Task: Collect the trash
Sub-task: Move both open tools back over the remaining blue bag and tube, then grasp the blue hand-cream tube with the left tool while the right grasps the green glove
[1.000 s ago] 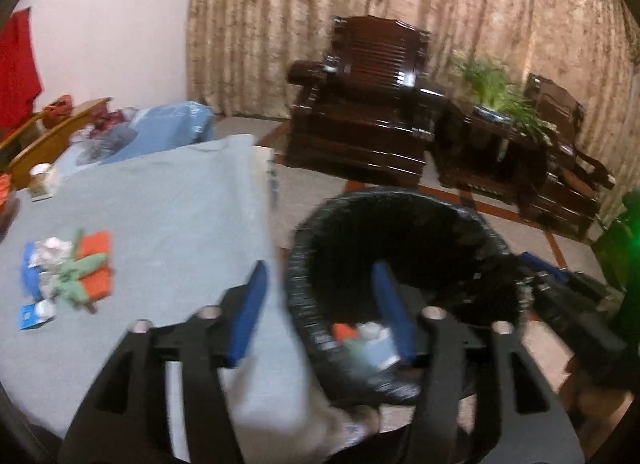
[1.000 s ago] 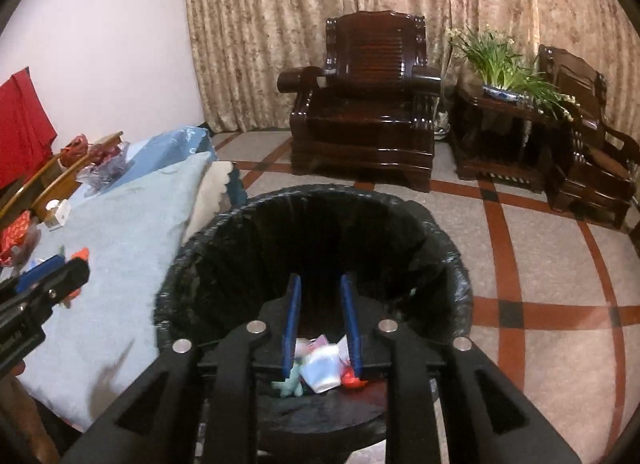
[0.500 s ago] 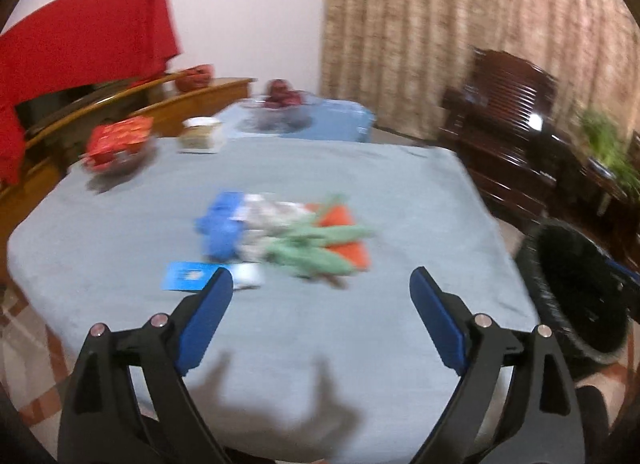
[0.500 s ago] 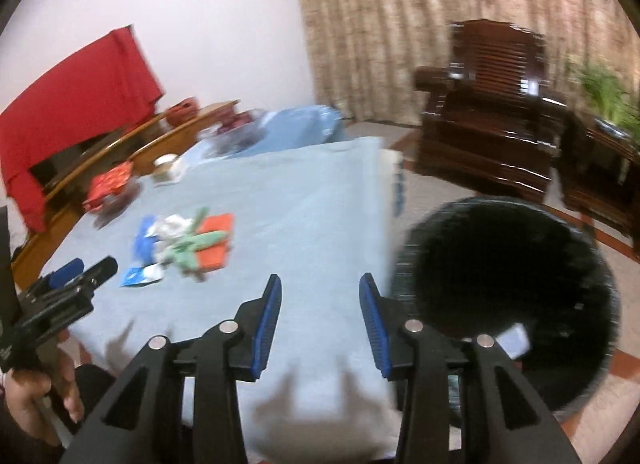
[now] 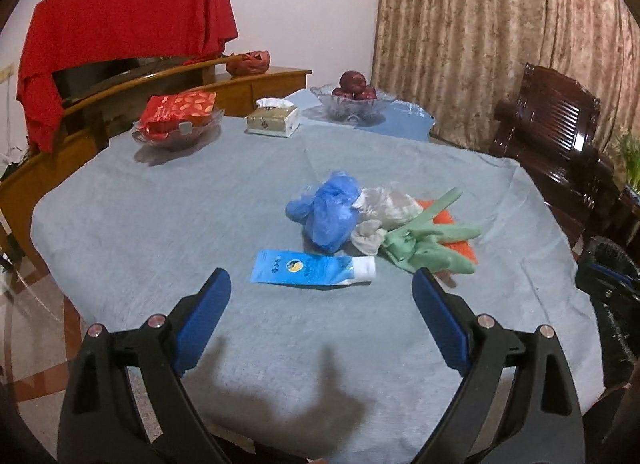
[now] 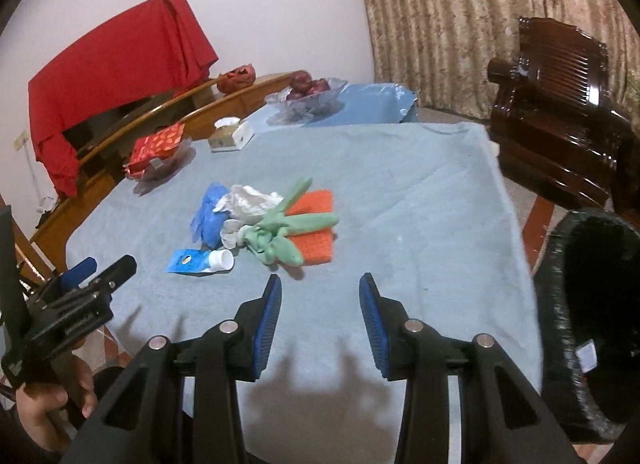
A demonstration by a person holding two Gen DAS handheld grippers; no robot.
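On the left of the round table covered with a pale blue cloth (image 5: 160, 232), near its far edge, a clear glass dish holding a red patterned packet (image 5: 178, 120) stands beside a white-and-gold tissue box (image 5: 273, 120), with a glass bowl of dark red fruit (image 5: 352, 102) further right. Behind them a red cloth (image 5: 120, 32) hangs over a wooden sideboard.

At the centre of the cloth lies the trash, grouped in one cluster:
- a flat blue squeeze tube with a white cap (image 5: 312, 269), nearest the grippers and lying on its side
- a crumpled blue plastic bag (image 5: 328, 216), just behind the tube
- a crumpled grey-white wrapper (image 5: 388, 208), touching the blue bag on its right
- a bundle of pale green strips (image 5: 428, 244), lying across an orange mesh sheet (image 6: 316, 224)

Left gripper (image 5: 320, 292): jaws wide apart after opening further during the last second, nothing between the blue pads. It hovers over the near part of the cloth, aimed at the tube, without touching it.

Right gripper (image 6: 319, 296): jaws partly apart, also just opened, nothing held. It hovers short of the green bundle. In the right wrist view the left gripper appears at the lower left, gripped by a hand (image 6: 44, 404).

To the right of the table a round bin lined with a black bag (image 6: 560, 304) stands on the floor, with a white scrap visible inside; behind it is a dark carved wooden armchair (image 6: 560, 124) before a beige patterned curtain (image 5: 500, 24)
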